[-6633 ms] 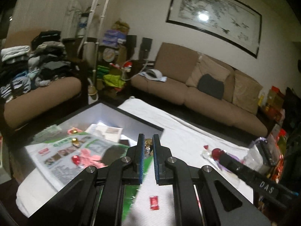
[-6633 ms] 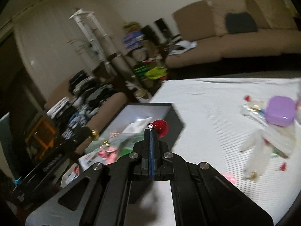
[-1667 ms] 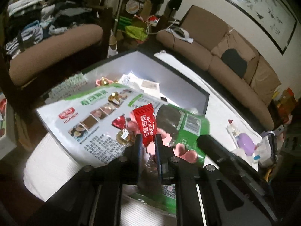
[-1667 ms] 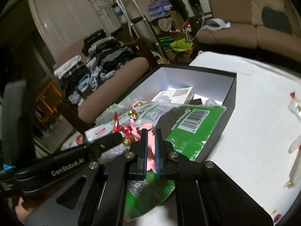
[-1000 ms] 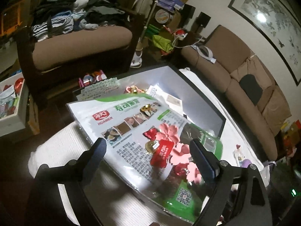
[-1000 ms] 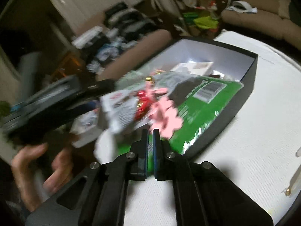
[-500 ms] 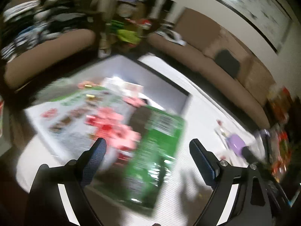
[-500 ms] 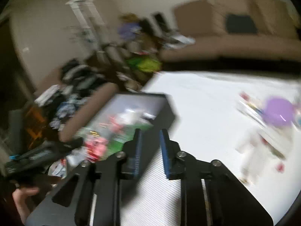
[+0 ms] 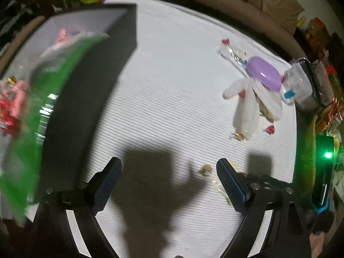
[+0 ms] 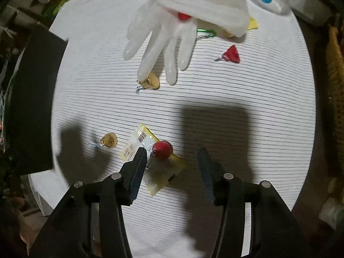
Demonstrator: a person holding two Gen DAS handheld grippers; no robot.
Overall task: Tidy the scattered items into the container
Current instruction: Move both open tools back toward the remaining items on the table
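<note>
The right gripper (image 10: pixel 172 158) is seen opening over a red candy (image 10: pixel 162 149) at lower centre. The left gripper (image 9: pixel 168 179) is spread wide, empty. The black box (image 9: pixel 90 81) is at the left.

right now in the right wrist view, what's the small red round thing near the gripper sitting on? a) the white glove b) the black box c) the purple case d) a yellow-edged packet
d: the red round thing lies on the yellow-edged packet, just ahead of the right gripper, whose jaws are opening with nothing gripped; the white glove lies farther off.
</note>
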